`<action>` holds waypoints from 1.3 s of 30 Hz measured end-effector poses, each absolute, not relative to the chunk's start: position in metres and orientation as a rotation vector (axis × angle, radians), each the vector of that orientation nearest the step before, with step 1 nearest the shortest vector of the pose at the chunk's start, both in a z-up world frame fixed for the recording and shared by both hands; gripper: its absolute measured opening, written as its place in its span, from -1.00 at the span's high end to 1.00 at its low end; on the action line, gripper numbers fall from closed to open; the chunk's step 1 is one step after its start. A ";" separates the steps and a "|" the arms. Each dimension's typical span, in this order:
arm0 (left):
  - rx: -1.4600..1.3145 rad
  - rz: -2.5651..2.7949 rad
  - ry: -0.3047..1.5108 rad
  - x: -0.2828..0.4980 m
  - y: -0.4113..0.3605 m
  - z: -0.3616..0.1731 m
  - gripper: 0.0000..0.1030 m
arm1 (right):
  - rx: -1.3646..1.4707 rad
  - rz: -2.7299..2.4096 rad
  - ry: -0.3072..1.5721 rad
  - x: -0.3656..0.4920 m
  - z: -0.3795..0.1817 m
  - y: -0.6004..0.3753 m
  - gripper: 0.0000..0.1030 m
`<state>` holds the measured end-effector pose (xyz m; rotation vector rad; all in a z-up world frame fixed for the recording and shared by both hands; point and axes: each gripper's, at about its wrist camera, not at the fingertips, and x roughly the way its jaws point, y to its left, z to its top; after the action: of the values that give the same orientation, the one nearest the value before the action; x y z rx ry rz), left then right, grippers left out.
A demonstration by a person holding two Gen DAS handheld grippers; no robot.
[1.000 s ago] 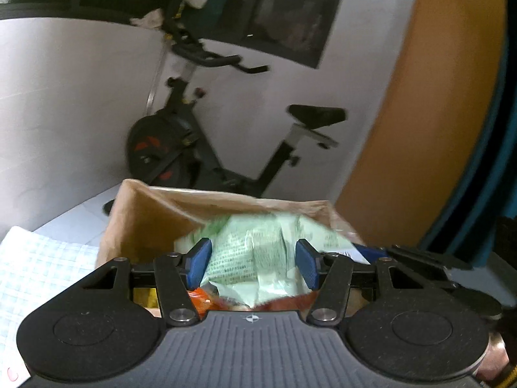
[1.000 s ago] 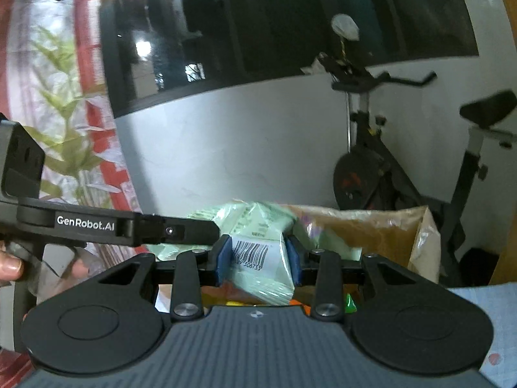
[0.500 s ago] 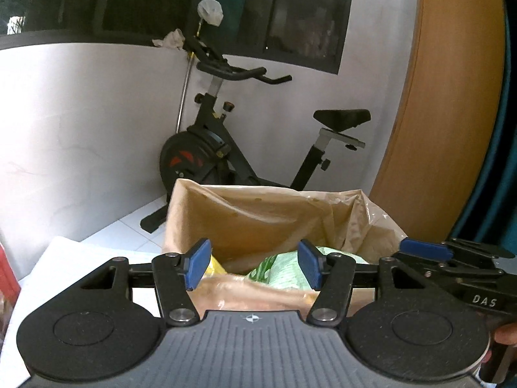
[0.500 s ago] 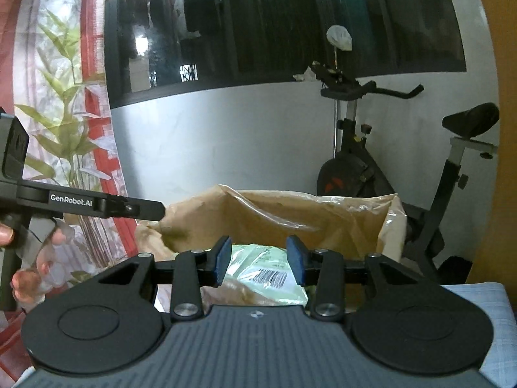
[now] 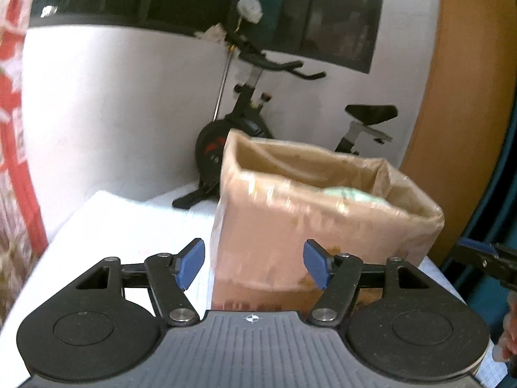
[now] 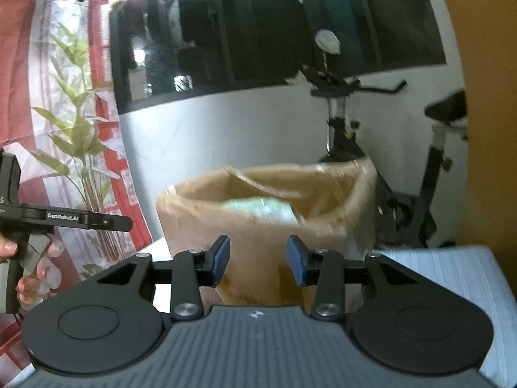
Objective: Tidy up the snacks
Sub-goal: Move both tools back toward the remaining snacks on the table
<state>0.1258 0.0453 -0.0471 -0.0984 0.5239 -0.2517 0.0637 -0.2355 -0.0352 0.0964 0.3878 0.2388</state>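
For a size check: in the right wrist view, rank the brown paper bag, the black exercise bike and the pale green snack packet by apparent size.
1. Brown paper bag and black exercise bike: alike; the bag is nearer, so unsure.
2. Pale green snack packet, smallest, mostly hidden inside the bag.

bag: brown paper bag [image 5: 310,223], upright, open | contents: pale-green snack packet [image 6: 261,208] inside

**Room behind the work surface**

White plastered wall [image 5: 122,103] beneath a dark, reflective window [image 6: 258,26]. Black exercise bike [image 5: 245,123] stands on the floor against the wall. Orange-brown wooden panel [image 5: 465,97] at right; red-and-white leaf-print curtain [image 6: 64,97] at left.
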 end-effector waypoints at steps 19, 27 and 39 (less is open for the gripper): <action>-0.122 -0.185 0.688 0.103 0.052 -0.117 -0.36 | 0.189 0.066 0.922 0.045 -0.157 -0.226 -0.23; -0.133 -0.175 0.725 0.096 0.055 -0.131 -0.36 | 0.106 0.068 0.959 0.061 -0.177 -0.207 -0.10; -0.211 -0.186 0.803 0.103 0.045 -0.148 -0.43 | -0.124 0.106 0.770 0.051 -0.188 -0.212 0.03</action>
<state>0.1028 0.0453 -0.1485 -0.2112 0.8027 -0.1857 0.0508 -0.2124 -0.1883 -0.1235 0.7701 0.1056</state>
